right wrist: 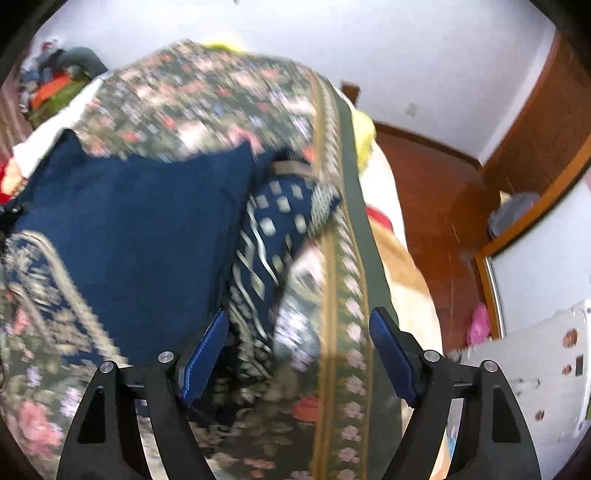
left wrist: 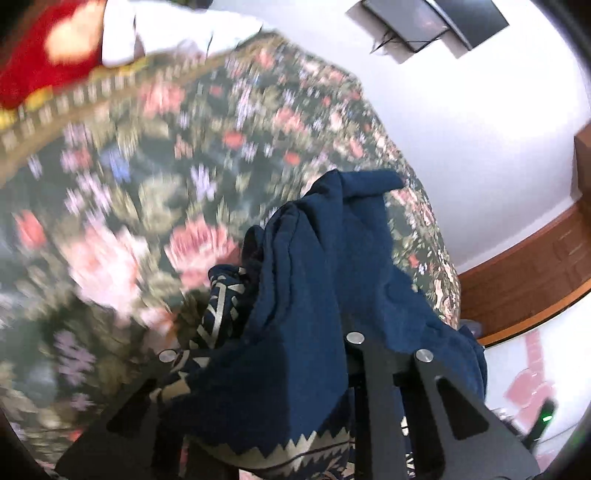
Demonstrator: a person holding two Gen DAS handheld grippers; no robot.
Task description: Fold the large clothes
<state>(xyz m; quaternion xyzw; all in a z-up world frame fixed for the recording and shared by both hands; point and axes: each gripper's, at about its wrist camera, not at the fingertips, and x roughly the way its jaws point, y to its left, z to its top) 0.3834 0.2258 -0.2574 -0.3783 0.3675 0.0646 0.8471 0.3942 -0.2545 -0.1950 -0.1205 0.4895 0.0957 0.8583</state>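
Observation:
A large navy garment [left wrist: 314, 277] with cream zigzag and diamond trim lies bunched on a flowered bedspread [left wrist: 166, 166]. In the left wrist view it is heaped over my left gripper [left wrist: 295, 354]; the fingers are buried in the cloth, close together and clamped on a fold. In the right wrist view the same garment [right wrist: 129, 240] spreads across the bedspread [right wrist: 221, 96], its patterned part [right wrist: 273, 221] running down between the fingers. My right gripper [right wrist: 299, 354] stands open just above the bed, both blue pads [right wrist: 391, 354] bare and pressing on nothing.
A red blanket [left wrist: 37, 48] and white cloth [left wrist: 166, 33] lie at the bed's far side. The bed's edge drops to a wooden floor [right wrist: 443, 203]. A pile of clothes [right wrist: 55, 85] sits far left, a white box [right wrist: 535, 369] at the right.

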